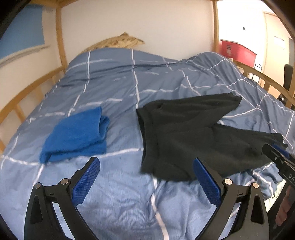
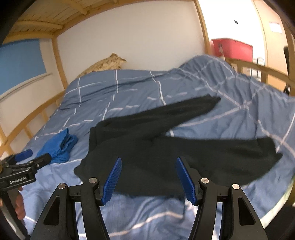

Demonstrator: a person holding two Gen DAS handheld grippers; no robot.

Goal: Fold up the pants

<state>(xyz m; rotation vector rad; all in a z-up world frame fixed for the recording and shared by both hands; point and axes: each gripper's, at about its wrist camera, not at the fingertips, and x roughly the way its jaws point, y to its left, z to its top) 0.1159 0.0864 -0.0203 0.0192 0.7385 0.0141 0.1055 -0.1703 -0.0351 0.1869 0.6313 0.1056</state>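
From your left wrist camera, the left gripper (image 1: 146,169) stands spread wide, holding nothing, its blue ribbed pads (image 1: 86,181) hanging over the blanket (image 1: 114,88). The pants (image 1: 186,136) lie flat just ahead and to the right: black, soft and matte, the waistband toward the left, the two legs splayed apart in a V toward the right. Only this view shows the blue towel (image 1: 75,134) from above, a folded fuzzy square with its layered edge turned to the pants, lying apart from them. At the right edge you see the right gripper (image 1: 280,157) end-on beside the nearer leg's cuff; from here you cannot tell how its jaws stand. The letters "DA" show on its body, the rest cut off.

From your right wrist camera, the right gripper (image 2: 149,177) is also spread and empty, hovering over the near edge of the pants (image 2: 166,153). This view alone shows the wooden slats (image 2: 46,16) overhead and the side of the left gripper (image 2: 35,159), marked "GenRobot.AI". The towel (image 2: 57,145) looks small here, at the left. The blanket (image 2: 212,83) is blue-grey with thin white grid lines, creased and bunched up at the far right. A pillow (image 2: 105,64), tan and mottled, leans on the wall, and a red bin (image 2: 232,48) stands beyond the wooden rail (image 2: 258,68).
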